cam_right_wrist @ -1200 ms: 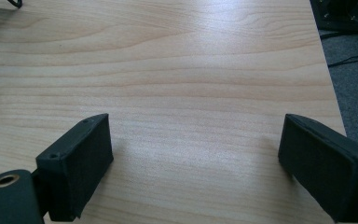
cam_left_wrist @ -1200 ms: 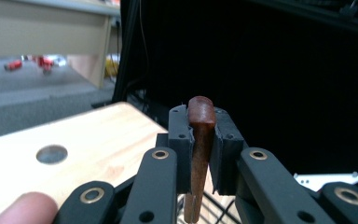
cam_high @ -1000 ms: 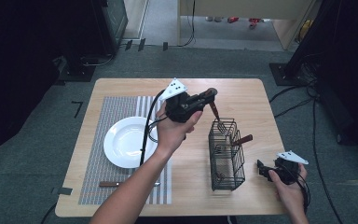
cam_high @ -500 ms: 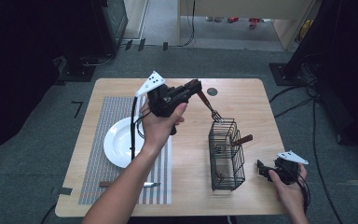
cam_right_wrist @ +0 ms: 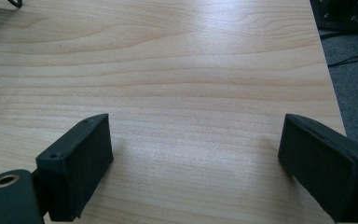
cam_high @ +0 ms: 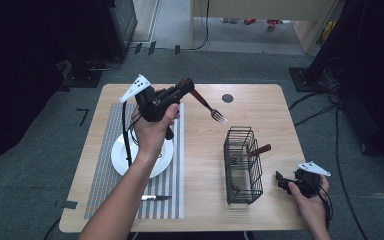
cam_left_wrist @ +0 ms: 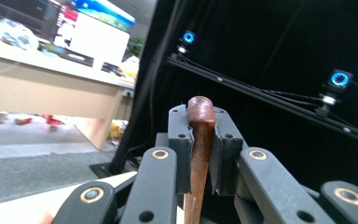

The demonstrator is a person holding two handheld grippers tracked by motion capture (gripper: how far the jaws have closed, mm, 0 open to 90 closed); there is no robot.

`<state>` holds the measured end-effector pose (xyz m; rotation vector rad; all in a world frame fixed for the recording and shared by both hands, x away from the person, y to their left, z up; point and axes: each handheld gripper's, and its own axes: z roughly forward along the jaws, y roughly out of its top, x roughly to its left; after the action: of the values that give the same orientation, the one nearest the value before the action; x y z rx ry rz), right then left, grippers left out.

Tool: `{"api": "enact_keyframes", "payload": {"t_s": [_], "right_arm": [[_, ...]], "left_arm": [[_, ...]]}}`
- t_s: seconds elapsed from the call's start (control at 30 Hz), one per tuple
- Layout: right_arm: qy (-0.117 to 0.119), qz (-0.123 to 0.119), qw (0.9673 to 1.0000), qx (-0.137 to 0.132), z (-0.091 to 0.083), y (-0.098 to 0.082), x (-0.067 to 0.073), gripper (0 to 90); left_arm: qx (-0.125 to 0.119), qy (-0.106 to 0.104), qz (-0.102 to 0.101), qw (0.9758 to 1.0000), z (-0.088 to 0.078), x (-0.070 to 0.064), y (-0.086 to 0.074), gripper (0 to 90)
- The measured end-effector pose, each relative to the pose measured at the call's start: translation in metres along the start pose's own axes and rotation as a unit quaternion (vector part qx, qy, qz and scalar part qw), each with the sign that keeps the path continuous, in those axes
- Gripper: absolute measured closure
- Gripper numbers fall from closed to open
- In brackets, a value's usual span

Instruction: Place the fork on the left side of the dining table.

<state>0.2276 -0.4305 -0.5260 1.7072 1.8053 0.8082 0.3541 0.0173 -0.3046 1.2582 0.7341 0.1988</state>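
Clamped shut on the wooden handle of a fork (cam_high: pixel 207 105), the left gripper (cam_high: pixel 184 88) held it aloft near the table's (cam_high: pixel 260 105) far edge, tines angled down, clear of the wire basket (cam_high: pixel 242 165); the right gripper (cam_high: pixel 282 181), jaws wide and empty, waited by the near right corner

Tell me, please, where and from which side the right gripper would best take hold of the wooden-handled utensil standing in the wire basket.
Grip the brown wooden handle, probably from above and the right. It leans out over the wire basket's upper right rim, clear of the wires, while its working end is caged inside. The right gripper sits open beside the basket on that side, so the free handle end is the nearest clean hold.
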Motion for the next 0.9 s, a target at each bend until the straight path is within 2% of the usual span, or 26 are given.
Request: {"api": "enact_keyframes", "payload": {"t_s": [0.07,0.17,0.27,0.3,0.33,0.4,0.47,0.5,0.53,0.57,0.6,0.63,0.73,0.9], "right_arm": [[0.000,0.000,1.0000,0.000,0.000,0.000,0.000,9.7],[0.000,-0.001,1.0000,0.000,0.000,0.000,0.000,9.7],[0.000,0.000,1.0000,0.001,0.000,0.000,0.000,9.7],[0.000,0.000,1.0000,0.001,0.000,0.000,0.000,9.7],[0.000,-0.001,1.0000,0.000,0.000,0.000,0.000,9.7],[0.000,0.000,1.0000,0.000,0.000,0.000,0.000,9.8],[0.000,0.000,1.0000,0.000,0.000,0.000,0.000,9.8],[0.000,0.000,1.0000,0.000,0.000,0.000,0.000,9.8],[0.000,-0.001,1.0000,0.000,0.000,0.000,0.000,9.8],[0.000,-0.001,1.0000,0.000,0.000,0.000,0.000,9.8],[0.000,0.000,1.0000,0.001,0.000,0.000,0.000,9.7],[0.000,-0.001,1.0000,0.000,0.000,0.000,0.000,9.8],[0.000,0.000,1.0000,0.001,0.000,0.000,0.000,9.7],[0.000,-0.001,1.0000,0.000,0.000,0.000,0.000,9.7]], "left_arm": [[-0.010,0.009,-0.008,0.9999,-0.005,0.009,0.001,82.5],[-0.012,0.018,-0.011,0.9997,-0.009,0.016,0.001,82.5],[-0.014,0.039,-0.014,0.9990,-0.016,0.031,0.000,82.4],[-0.014,0.039,-0.014,0.9990,-0.016,0.031,0.000,82.4],[-0.018,0.045,-0.021,0.9986,-0.020,0.039,-0.001,82.4],[-0.020,0.048,-0.025,0.9983,-0.022,0.044,-0.001,82.4],[-0.020,0.064,-0.032,0.9973,-0.027,0.055,-0.002,82.4],[-0.020,0.064,-0.032,0.9973,-0.027,0.055,-0.002,82.4],[-0.020,0.072,-0.039,0.9964,-0.030,0.063,-0.003,82.4],[-0.020,0.072,-0.039,0.9964,-0.030,0.063,-0.003,82.4],[-0.025,0.078,-0.048,0.9955,-0.032,0.071,-0.005,82.4],[-0.025,0.078,-0.048,0.9955,-0.032,0.071,-0.005,82.4],[-0.033,0.087,-0.057,0.9941,-0.036,0.081,-0.008,82.3],[-0.043,0.100,-0.062,0.9921,-0.040,0.096,-0.012,82.3]]}}
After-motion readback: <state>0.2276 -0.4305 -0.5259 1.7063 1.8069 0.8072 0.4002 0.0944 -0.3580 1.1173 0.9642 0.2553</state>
